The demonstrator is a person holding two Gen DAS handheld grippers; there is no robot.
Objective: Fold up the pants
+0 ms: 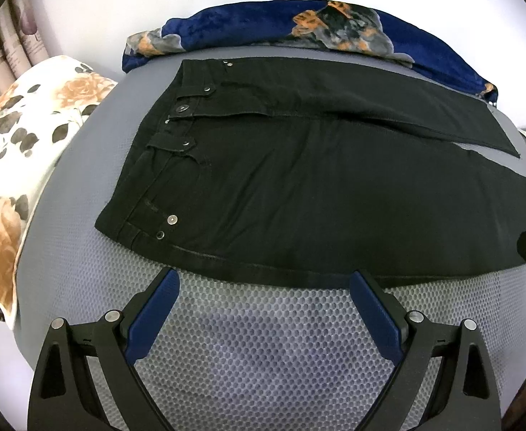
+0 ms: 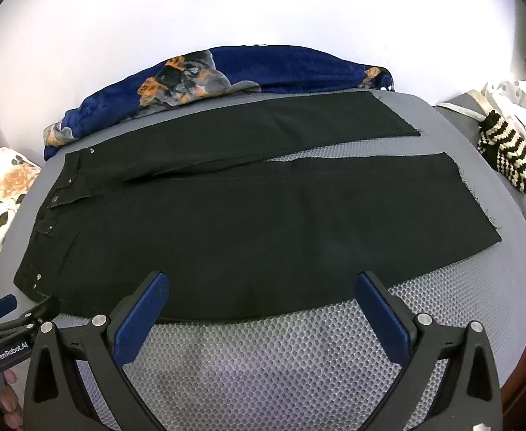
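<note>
The black pants (image 1: pixel 298 186) are lying flat across the grey bed (image 1: pixel 263 341), waistband leftward, legs running rightward along its near edge. The left gripper (image 1: pixel 264 309) and the right gripper (image 2: pixel 263 309) are both hovering with jaws spread and empty, just short of the near side seam.

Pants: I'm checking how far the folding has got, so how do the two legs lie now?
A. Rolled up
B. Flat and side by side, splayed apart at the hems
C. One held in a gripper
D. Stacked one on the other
B: the black pants lie flat on the grey mat, with mat showing between the leg hems; both grippers are open and empty.
</note>
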